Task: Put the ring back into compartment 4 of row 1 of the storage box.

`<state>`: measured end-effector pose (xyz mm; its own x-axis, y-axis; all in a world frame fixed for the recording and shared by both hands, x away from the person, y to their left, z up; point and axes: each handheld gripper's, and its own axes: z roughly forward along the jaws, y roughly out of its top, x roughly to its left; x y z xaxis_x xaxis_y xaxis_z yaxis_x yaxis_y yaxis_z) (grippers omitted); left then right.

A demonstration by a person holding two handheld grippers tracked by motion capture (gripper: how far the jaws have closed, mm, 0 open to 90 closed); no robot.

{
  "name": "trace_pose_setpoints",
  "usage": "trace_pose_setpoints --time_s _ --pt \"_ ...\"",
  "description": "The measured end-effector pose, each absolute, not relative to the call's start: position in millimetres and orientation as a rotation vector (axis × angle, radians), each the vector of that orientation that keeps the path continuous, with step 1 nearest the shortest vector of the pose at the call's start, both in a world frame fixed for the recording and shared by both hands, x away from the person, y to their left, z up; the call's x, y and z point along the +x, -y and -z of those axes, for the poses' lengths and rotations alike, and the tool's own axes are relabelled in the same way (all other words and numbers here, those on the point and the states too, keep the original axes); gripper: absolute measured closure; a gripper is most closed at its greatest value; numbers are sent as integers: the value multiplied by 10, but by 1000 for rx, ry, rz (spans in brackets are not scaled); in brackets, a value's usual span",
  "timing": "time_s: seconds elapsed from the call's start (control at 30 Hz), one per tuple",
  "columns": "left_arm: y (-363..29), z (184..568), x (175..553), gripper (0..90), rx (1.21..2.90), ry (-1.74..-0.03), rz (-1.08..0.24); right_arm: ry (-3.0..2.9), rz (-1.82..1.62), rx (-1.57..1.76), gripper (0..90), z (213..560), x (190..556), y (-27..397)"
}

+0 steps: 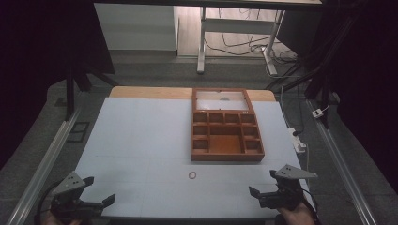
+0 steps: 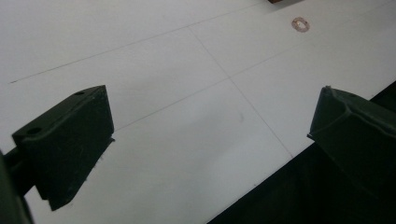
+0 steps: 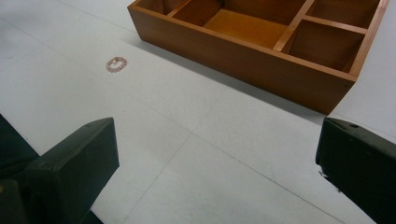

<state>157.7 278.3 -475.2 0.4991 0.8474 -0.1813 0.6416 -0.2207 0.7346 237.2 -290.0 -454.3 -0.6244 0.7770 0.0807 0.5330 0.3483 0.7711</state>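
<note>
Jaws of both grippers stand wide apart with nothing between them. Low in the frame's centre, a small pinkish bracelet [image 1: 192, 175] lies flat on the white table [image 1: 141, 136], a closed loop without lettering. Just above it sits the wooden compartment box [image 1: 227, 154]. Left gripper [image 1: 96, 192] occupies the lower left corner, right gripper [image 1: 263, 183] the lower right.

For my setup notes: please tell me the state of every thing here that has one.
Wooden box: lid open, compartments look empty.
Bead ring: lying flat on the white table, untouched.
Left tool: open, holding nothing.
Right tool: open, holding nothing.
</note>
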Motion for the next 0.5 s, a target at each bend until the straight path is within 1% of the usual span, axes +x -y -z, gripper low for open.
trace_pose_setpoints --time_s 0.2,0.5 --pt "-2813 4759 1597 0 1943 -1201 -283 -2338 -1137 1163 0 4550 2383 2889" --pt "-2813 4764 1619 0 1948 -1190 -253 -2358 -1119 1153 0 4558 2390 2866"
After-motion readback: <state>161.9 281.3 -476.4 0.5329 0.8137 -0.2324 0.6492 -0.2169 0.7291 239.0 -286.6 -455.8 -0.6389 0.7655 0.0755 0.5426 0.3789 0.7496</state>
